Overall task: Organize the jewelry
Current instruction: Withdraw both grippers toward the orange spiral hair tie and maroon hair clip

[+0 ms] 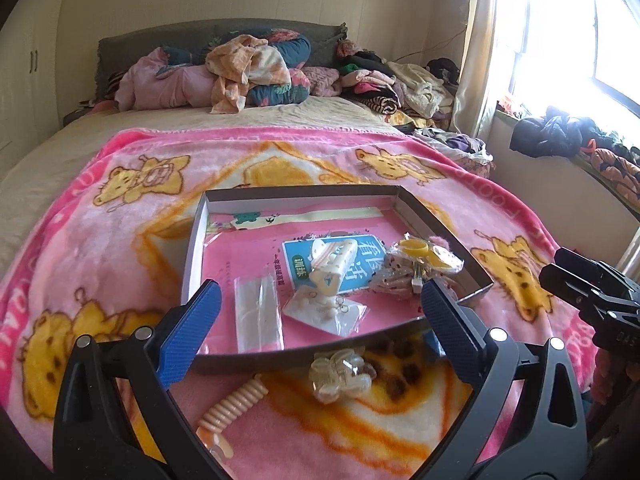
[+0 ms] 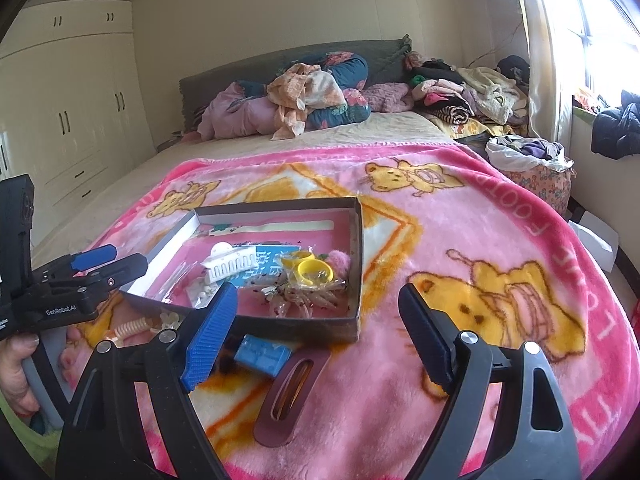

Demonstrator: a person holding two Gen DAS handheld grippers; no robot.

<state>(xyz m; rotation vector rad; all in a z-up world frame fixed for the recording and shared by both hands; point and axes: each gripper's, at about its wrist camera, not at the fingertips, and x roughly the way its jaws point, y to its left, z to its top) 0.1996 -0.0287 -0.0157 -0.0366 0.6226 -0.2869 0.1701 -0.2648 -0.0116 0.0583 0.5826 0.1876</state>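
Four pieces left outside the box [image 1: 404, 196], on the blanket [image 1: 100, 248] of the bed. Under the left tool [image 1: 320, 312], jaws wide apart and empty: clear claw clip [image 1: 340, 376] at lower centre, coil tie [image 1: 232, 406] lower left, long axis slanting up to the right. Under the right tool [image 2: 316, 320], also apart and empty: brown clip [image 2: 290, 396] at lower centre, long axis near upright in frame, blue block [image 2: 262, 358] just above it. Likely each side for its own nearer pair; box just beyond, toward upper frame
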